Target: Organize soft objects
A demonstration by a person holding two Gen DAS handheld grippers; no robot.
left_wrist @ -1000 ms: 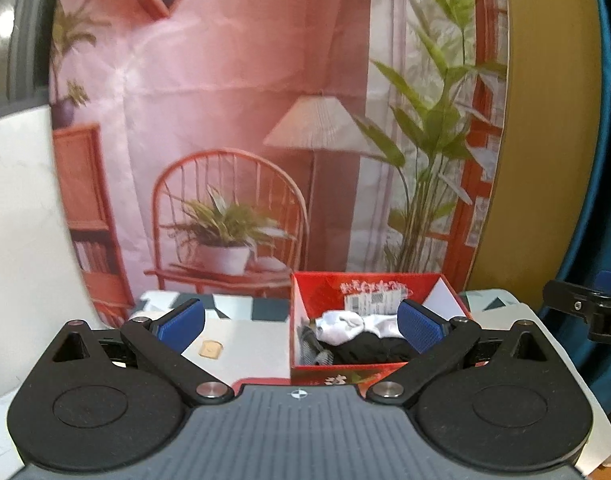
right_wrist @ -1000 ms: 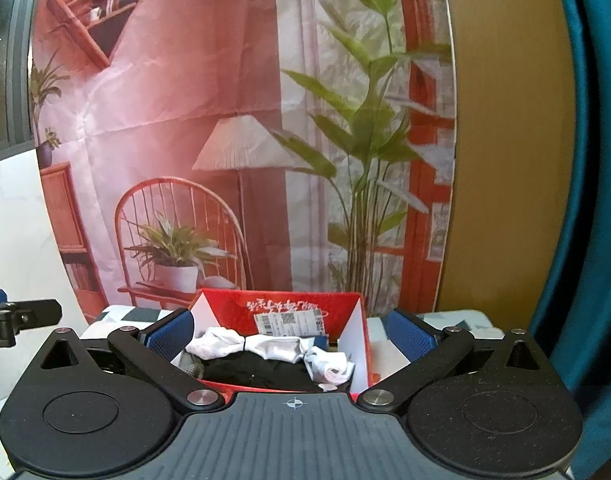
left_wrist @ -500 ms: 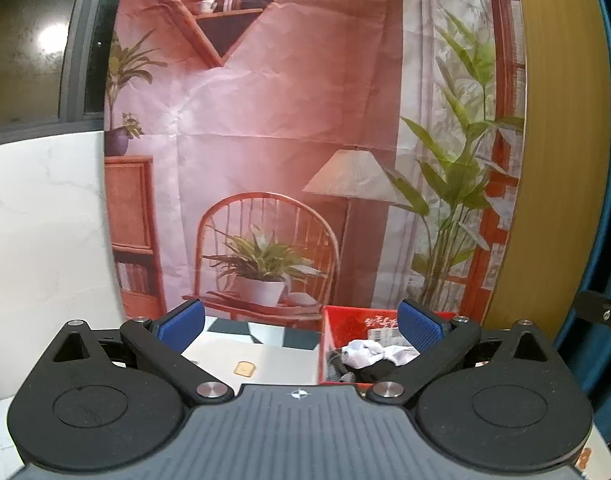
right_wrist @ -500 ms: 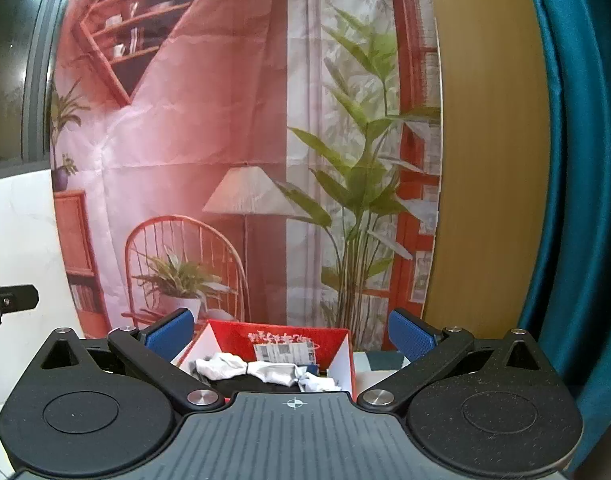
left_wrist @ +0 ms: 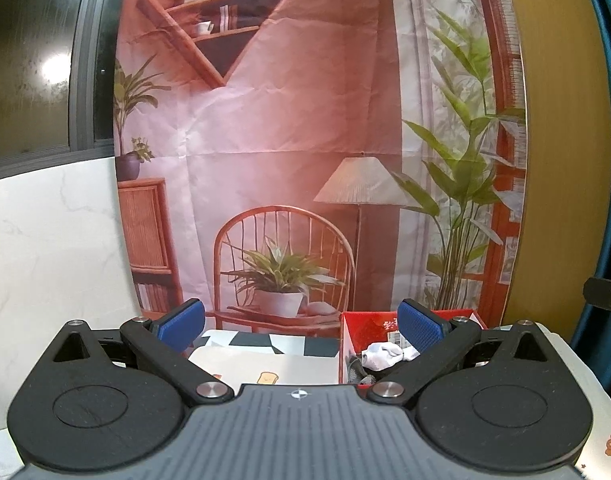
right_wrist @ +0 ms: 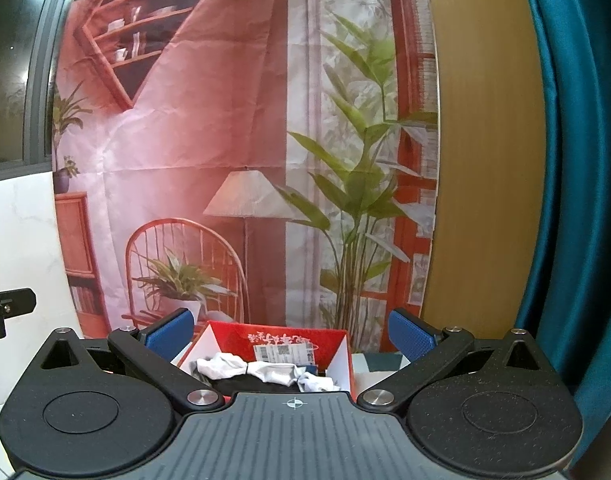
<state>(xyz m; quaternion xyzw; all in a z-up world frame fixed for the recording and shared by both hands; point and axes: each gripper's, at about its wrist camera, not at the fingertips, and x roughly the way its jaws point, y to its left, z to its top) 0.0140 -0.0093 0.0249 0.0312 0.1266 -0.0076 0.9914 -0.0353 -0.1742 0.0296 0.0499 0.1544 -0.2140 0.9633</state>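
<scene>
Behind the table hangs a printed backdrop point(right_wrist: 233, 152) of a chair, lamp and plant. Both claws are spread wide and hold nothing — the right gripper point(right_wrist: 290, 332) faces the red box point(right_wrist: 281, 338) of white socks point(right_wrist: 265, 370) squarely, just ahead and below. From the left gripper point(left_wrist: 301, 322) the box lies off to the right, so the right hand looks better placed.

A creased printed fabric backdrop point(left_wrist: 305, 140) showing a chair, lamp and plants hangs ahead of the tongs. A teal curtain point(right_wrist: 577, 160) falls at far right; white marble-look wall point(left_wrist: 45, 240) stands left.
</scene>
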